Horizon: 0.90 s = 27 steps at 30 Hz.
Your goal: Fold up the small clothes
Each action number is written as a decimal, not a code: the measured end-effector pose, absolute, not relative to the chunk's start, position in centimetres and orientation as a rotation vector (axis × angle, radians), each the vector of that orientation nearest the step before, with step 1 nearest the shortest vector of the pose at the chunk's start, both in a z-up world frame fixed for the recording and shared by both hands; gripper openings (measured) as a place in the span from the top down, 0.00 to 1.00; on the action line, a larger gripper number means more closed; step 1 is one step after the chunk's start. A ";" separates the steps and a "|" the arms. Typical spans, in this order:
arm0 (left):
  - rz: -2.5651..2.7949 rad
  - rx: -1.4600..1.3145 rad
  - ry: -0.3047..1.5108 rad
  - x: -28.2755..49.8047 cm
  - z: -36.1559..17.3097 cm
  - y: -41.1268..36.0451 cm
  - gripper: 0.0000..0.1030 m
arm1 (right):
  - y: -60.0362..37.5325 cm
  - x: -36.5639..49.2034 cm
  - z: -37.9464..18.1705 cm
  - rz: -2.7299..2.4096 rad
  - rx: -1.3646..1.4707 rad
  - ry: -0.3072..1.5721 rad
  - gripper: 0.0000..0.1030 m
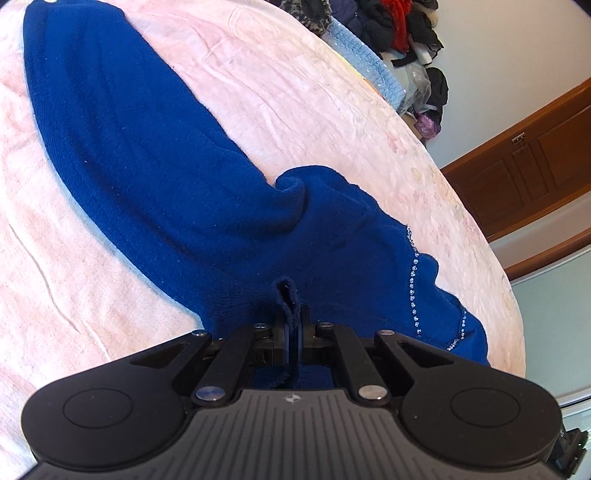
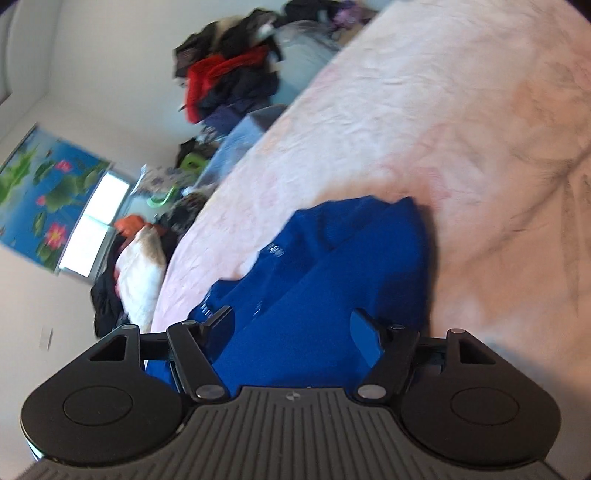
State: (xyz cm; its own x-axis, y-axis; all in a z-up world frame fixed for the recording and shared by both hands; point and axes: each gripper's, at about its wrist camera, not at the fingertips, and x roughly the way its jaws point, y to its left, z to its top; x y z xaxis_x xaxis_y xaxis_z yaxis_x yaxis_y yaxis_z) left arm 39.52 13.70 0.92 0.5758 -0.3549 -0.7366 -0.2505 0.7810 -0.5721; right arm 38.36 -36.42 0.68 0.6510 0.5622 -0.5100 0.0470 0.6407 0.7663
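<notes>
A small royal-blue knit garment (image 1: 155, 162) with a line of clear beads (image 1: 413, 273) lies stretched over the pink bed cover (image 1: 295, 103). My left gripper (image 1: 293, 317) is shut on a pinched fold of the garment's near edge. In the right wrist view the same blue garment (image 2: 325, 280) lies bunched on the pink cover (image 2: 461, 122). My right gripper (image 2: 293, 325) is open just over the cloth, one finger on each side of it, holding nothing. The right view is blurred.
A heap of mixed clothes (image 1: 399, 33) lies past the far edge of the bed, also in the right wrist view (image 2: 229, 81). A wooden cabinet (image 1: 532, 162) stands against the wall. A lotus poster (image 2: 40, 192) and a window (image 2: 96, 221) are on the far wall.
</notes>
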 end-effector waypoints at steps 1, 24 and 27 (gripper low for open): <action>-0.066 -0.692 0.976 39.5 0.9 13.7 0.96 | -36.0 38.3 0.7 0.341 0.810 0.843 0.30; -0.150 -0.554 0.848 36.9 5.3 10.5 0.95 | -31.9 37.7 2.1 0.412 0.700 0.884 0.20; -0.136 -0.548 0.899 37.7 2.9 9.4 0.95 | -31.3 37.9 0.8 0.387 0.679 0.923 0.19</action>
State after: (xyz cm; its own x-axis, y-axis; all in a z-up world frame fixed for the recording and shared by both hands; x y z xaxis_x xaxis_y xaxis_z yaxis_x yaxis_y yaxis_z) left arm 37.70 9.39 2.86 0.6241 -0.3361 -0.7053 -0.1119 0.8550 -0.5064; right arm 37.90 -31.28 0.82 0.5573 0.5761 -0.5979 -0.0225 0.7303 0.6827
